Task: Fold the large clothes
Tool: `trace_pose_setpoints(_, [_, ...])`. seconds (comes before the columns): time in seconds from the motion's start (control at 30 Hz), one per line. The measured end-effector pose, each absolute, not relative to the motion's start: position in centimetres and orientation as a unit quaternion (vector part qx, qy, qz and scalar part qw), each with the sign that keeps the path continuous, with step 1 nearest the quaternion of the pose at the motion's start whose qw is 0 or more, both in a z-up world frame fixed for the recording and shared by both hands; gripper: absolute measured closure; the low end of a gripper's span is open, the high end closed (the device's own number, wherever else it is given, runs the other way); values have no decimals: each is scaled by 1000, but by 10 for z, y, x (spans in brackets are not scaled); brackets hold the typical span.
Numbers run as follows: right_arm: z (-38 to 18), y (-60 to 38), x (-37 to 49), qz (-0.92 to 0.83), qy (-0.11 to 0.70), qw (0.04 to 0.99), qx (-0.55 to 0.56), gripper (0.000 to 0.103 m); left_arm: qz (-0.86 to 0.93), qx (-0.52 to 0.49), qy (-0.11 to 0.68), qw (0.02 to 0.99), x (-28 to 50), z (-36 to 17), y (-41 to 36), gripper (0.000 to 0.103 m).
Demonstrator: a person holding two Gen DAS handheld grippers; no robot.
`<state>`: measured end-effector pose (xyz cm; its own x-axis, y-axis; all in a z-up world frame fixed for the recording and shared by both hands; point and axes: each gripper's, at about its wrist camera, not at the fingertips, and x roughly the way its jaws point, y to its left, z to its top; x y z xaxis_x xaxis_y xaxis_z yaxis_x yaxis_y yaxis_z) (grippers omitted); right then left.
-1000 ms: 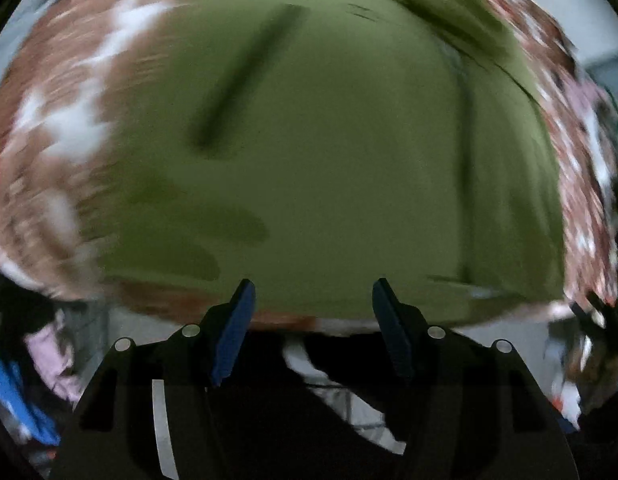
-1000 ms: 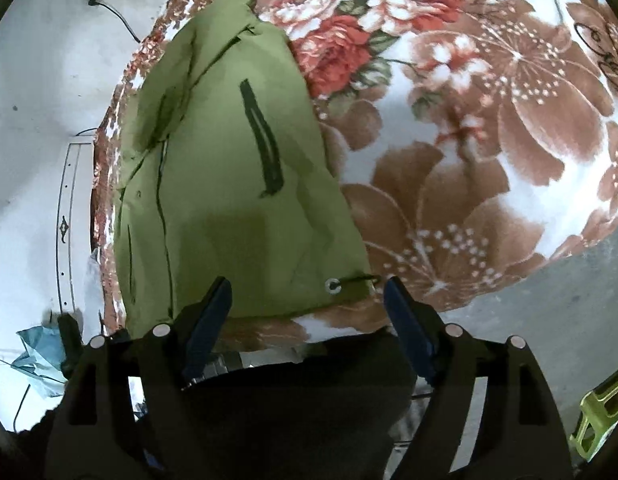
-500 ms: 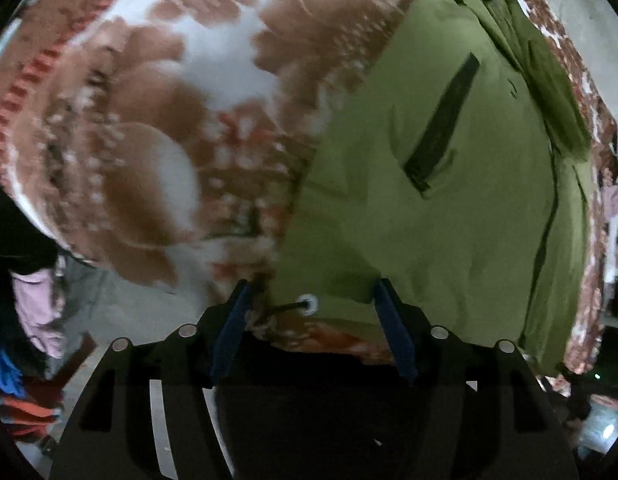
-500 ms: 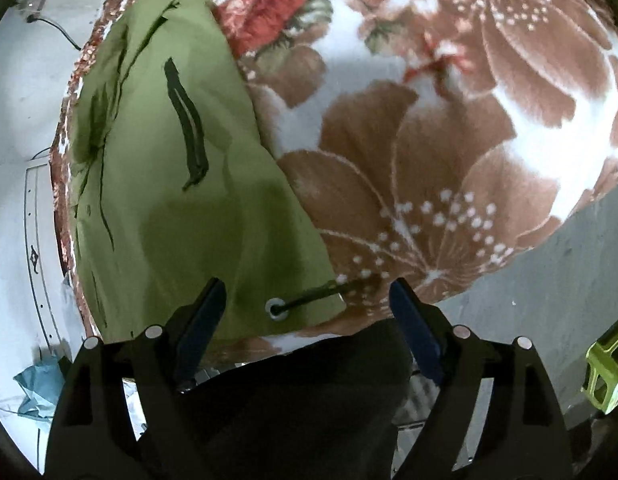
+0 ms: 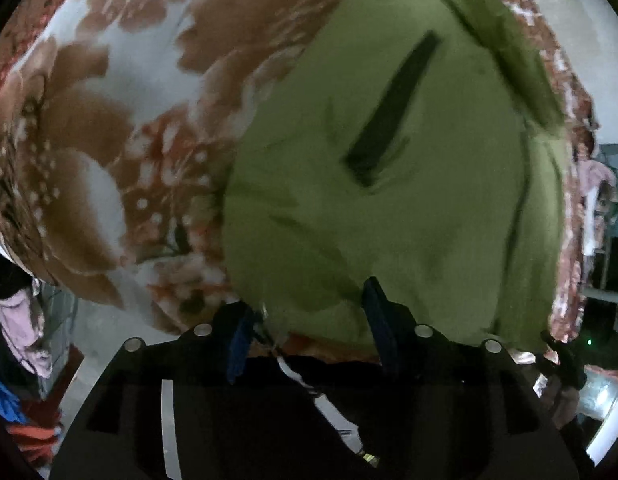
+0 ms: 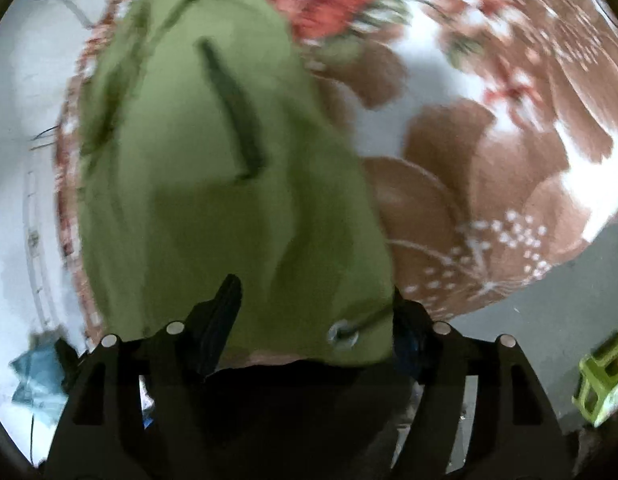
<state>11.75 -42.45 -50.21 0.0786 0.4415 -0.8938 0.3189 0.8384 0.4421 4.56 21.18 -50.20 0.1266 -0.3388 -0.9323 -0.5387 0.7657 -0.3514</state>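
Both grippers lowered onto near hem corners of green garment (image 5: 389,208) on floral blanket (image 5: 109,120); left gripper (image 5: 305,320) and right gripper (image 6: 313,312) fingers closing, astride cloth (unpinched); next: pinch, lift, fold.

jacket (image 5: 389,220): was olive green, dark pocket strip
blanket (image 6: 489,160): was white with brown and red flowers
stool (image 6: 601,376): was lime green
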Motion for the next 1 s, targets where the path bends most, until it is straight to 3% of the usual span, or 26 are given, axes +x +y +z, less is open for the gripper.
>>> trace_pose_setpoints(0.07, [-513,-429,115,38,681,667,300,41,79,-341,654,671,44,-504,212,56])
trace_pose_setpoints(0.13, [-509,-429,114,37,681,667,300,63,66,-348,640,681,46,-492,208,74])
trace_pose_setpoints(0.17, [-504,-428,114,35,680,669,297,68,62,-350,634,687,47,-486,205,76])
trace_pose_setpoints(0.2, [-500,-428,114,37,683,667,295,83,59,-350,629,692,47,-480,205,81])
trace_pose_setpoints(0.3, [-488,-418,122,52,691,669,268,91,55,-357,628,690,53,-479,208,81])
trace_pose_setpoints(0.4, [-489,-409,130,57,696,670,251,91,62,-356,646,673,54,-497,208,68])
trace_pose_setpoints(0.47, [-497,-408,134,54,702,663,253,91,70,-337,658,670,56,-504,203,77])
trace_pose_setpoints(0.5, [-500,-407,134,52,706,659,254,93,70,-335,656,673,58,-499,202,90])
trace_pose_setpoints(0.53, [-498,-406,135,50,707,658,256,95,69,-344,649,675,59,-492,200,92])
trace_pose_setpoints(1.0, [-383,-409,169,121,703,664,225,97,46,-391,590,705,88,-372,188,95])
